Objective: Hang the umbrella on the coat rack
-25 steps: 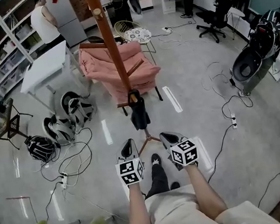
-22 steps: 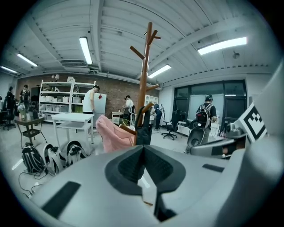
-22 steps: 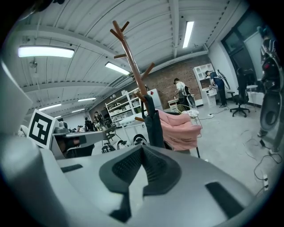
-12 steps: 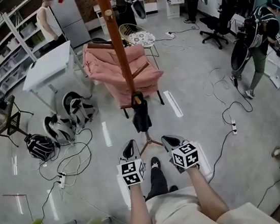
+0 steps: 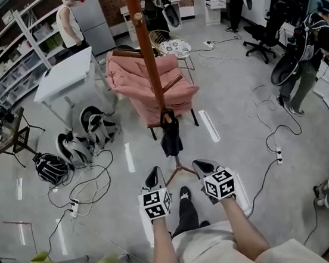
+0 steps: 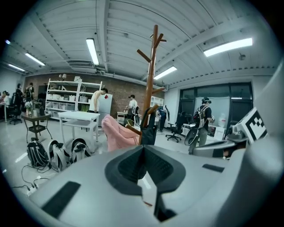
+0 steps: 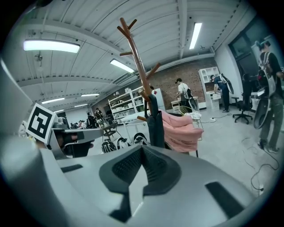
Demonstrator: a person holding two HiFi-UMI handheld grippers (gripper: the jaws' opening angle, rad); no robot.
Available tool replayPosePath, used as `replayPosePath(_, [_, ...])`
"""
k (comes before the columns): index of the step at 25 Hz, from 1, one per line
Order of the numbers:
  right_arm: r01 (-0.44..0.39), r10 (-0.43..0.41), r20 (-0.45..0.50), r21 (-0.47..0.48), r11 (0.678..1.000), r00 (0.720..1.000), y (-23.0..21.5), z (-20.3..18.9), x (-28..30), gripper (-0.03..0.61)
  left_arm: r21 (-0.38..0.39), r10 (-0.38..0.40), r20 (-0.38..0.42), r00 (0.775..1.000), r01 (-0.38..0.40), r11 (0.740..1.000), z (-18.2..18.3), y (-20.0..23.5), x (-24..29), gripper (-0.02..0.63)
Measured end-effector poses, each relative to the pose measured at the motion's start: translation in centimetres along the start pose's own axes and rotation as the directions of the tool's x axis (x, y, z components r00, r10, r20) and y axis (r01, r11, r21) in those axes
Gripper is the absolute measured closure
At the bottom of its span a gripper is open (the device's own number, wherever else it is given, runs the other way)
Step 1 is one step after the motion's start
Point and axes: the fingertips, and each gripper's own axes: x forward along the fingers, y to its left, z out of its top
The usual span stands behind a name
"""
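A tall brown wooden coat rack (image 5: 149, 57) stands on the floor ahead of me. A dark folded umbrella (image 5: 170, 137) hangs from one of its low pegs, free of both grippers. My left gripper (image 5: 154, 175) and right gripper (image 5: 200, 166) hover side by side short of the rack's foot, both shut and empty. In the left gripper view, the rack (image 6: 151, 80) and umbrella (image 6: 148, 129) rise beyond the left gripper (image 6: 143, 149). The right gripper view shows the rack (image 7: 138, 62) and umbrella (image 7: 155, 125) past the right gripper (image 7: 142, 150).
A pink armchair (image 5: 146, 82) stands just behind the rack, a white table (image 5: 64, 78) to its left. Backpacks (image 5: 84, 141) and cables (image 5: 84, 186) lie on the floor at left. A person (image 5: 309, 39) stands at the right; others work at the back.
Both grippers keep their places, shut. The head view has shifted slightly, so the rack sits a little further right. A person has come into view at the right.
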Motion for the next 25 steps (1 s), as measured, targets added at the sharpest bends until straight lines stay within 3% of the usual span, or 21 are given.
replayPosePath(8, [-0.008, 0.008, 0.008, 0.009, 1.0, 1.0, -0.4, -0.1, -0.3, 0.575, -0.042, -0.047, 0.011, 0.999, 0.047, 0.998, 0.4, -1.1, -0.8, 0.607])
replayPosePath(20, [-0.002, 0.002, 0.003, 0.02, 1.0, 1.0, -0.9, -0.6, -0.5, 0.575, 0.021, -0.007, 0.002, 1.0, 0.007, 1.0, 0.3, -1.1, -0.6, 0.607])
replayPosePath(25, [-0.003, 0.003, -0.004, 0.018, 1.0, 1.0, -1.2, -0.8, -0.7, 0.575, -0.011, -0.01, 0.018, 1.0, 0.01, 1.0, 0.7, -1.2, -0.6, 0.607])
